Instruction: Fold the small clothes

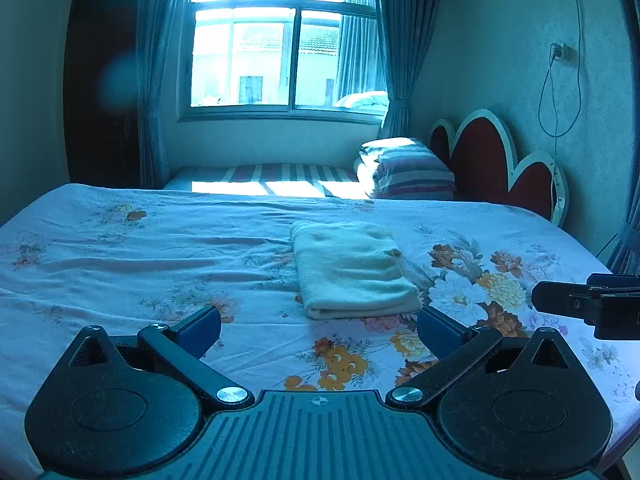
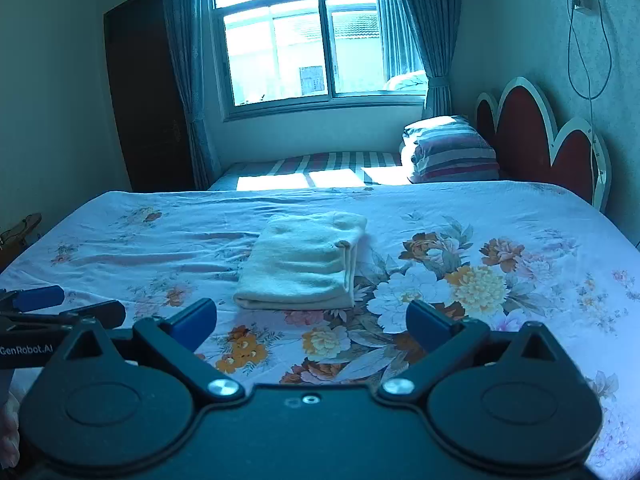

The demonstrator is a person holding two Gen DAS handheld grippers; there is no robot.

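Note:
A pale cream cloth (image 1: 352,270) lies folded into a thick rectangle on the flowered bed sheet (image 1: 140,264); it also shows in the right wrist view (image 2: 306,264). My left gripper (image 1: 319,330) is open and empty, held just short of the cloth's near edge. My right gripper (image 2: 311,326) is open and empty, also just short of the cloth. Each gripper shows in the other's view: the right one at the right edge (image 1: 588,304), the left one at the left edge (image 2: 60,308).
The bed sheet (image 2: 500,240) spreads wide on all sides of the cloth. A striped pillow (image 1: 408,170) and a red headboard (image 1: 488,160) stand at the back right. A window (image 1: 280,40) and a dark door (image 1: 100,92) are behind.

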